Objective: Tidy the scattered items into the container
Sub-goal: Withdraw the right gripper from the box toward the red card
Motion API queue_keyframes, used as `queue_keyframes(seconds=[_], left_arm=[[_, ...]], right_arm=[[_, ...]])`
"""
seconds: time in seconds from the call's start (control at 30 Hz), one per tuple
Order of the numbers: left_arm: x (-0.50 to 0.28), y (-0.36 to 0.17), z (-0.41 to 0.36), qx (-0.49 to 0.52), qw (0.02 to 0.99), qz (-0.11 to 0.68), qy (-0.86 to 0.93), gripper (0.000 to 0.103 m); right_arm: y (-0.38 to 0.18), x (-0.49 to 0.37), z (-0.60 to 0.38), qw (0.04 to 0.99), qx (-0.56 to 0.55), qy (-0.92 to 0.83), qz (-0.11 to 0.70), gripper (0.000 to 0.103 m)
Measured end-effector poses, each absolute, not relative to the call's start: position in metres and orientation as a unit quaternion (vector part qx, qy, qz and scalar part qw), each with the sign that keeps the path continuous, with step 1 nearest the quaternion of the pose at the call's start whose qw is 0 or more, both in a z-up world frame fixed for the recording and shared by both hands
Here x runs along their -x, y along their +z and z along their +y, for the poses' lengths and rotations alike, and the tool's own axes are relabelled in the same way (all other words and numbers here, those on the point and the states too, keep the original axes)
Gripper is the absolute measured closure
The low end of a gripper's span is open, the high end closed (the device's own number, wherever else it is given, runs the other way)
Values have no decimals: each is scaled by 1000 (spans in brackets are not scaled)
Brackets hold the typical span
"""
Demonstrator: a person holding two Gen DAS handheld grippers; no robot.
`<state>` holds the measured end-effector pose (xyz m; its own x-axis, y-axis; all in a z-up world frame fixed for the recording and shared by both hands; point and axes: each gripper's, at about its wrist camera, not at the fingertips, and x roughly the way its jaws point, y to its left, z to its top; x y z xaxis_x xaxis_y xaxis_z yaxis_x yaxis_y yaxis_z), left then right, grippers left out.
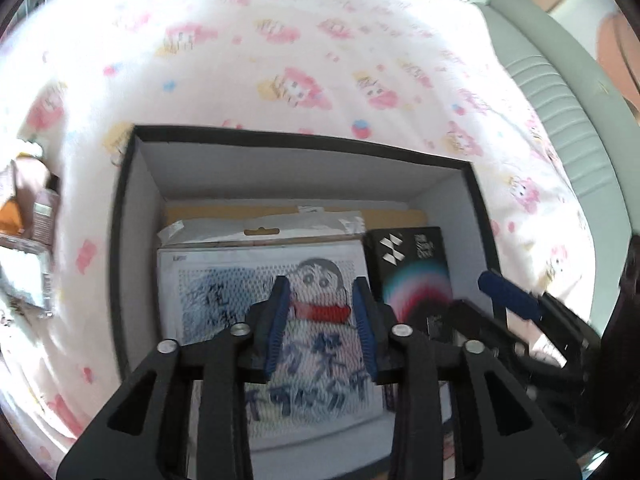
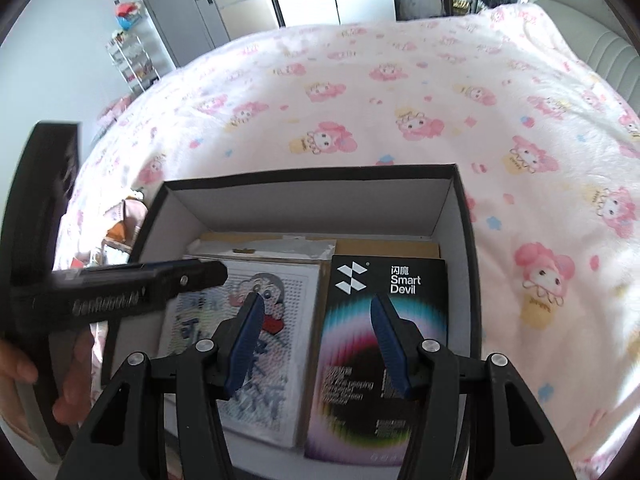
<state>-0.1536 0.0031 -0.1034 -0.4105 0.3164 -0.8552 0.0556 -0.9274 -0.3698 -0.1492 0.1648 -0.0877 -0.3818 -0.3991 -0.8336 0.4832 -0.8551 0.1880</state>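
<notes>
Box (image 2: 448,184): black outside, white inside, open-topped, resting on the cartoon-print bedspread (image 2: 360,112); directly below and ahead of both grippers.
Already inside: white card with a cartoon boy drawing (image 1: 224,292) lying flat under the left gripper; black Smart Devil package (image 2: 384,280) just beside it, under the right gripper; a clear plastic sleeve (image 1: 280,228) and brown cardboard (image 2: 384,249) farther ahead, partly covered by those two.
Still outside: a small cluster of items (image 1: 28,216) on the bedspread, well off to the left gripper's left, beyond the box wall; blurred, an orange piece and a small pinkish packet about all that can be made out.
Progress: judged well along, at least four flat things boxed, a few strays left at the left side.
Left gripper (image 1: 320,292): jaws parted a modest way, nothing between the blue pads (image 1: 276,328), only the card visible through the gap below; no contact with it apparent.
Right gripper (image 2: 316,310): jaws about half spread, empty, tips straddling the seam between card and package, not pressing on either.
Pose, left: tilted steeply downward over the box's left half; seen from the right wrist as a dark body (image 2: 120,292) crossing in from the left, a hand (image 2: 48,368) wrapped behind it.
Pose, right: likewise pitched steeply down, over the box's right half, close alongside the left.
Next, as a guess: swing left toward the strays outside the box.
</notes>
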Motion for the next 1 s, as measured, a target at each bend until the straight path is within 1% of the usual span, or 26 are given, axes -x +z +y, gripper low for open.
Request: queue_keyframes(seconds=[0.17, 0.37, 0.57, 0.8, 1.0], left_arm=[[115, -89, 14, 498, 110, -186, 840, 67], [78, -60, 30, 462, 110, -149, 867, 67], [52, -40, 28, 451, 107, -139, 875, 67], [28, -31, 0, 449, 91, -148, 876, 67], [9, -31, -43, 444, 56, -155, 881, 67]], right_arm=[[-69, 126, 174, 261, -468, -844, 33, 51], [-46, 95, 182, 265, -443, -856, 31, 51], [-29, 68, 186, 283, -432, -856, 13, 50], [-19, 46, 163, 327, -426, -843, 16, 50], [-20, 33, 121, 372, -435, -820, 28, 50]])
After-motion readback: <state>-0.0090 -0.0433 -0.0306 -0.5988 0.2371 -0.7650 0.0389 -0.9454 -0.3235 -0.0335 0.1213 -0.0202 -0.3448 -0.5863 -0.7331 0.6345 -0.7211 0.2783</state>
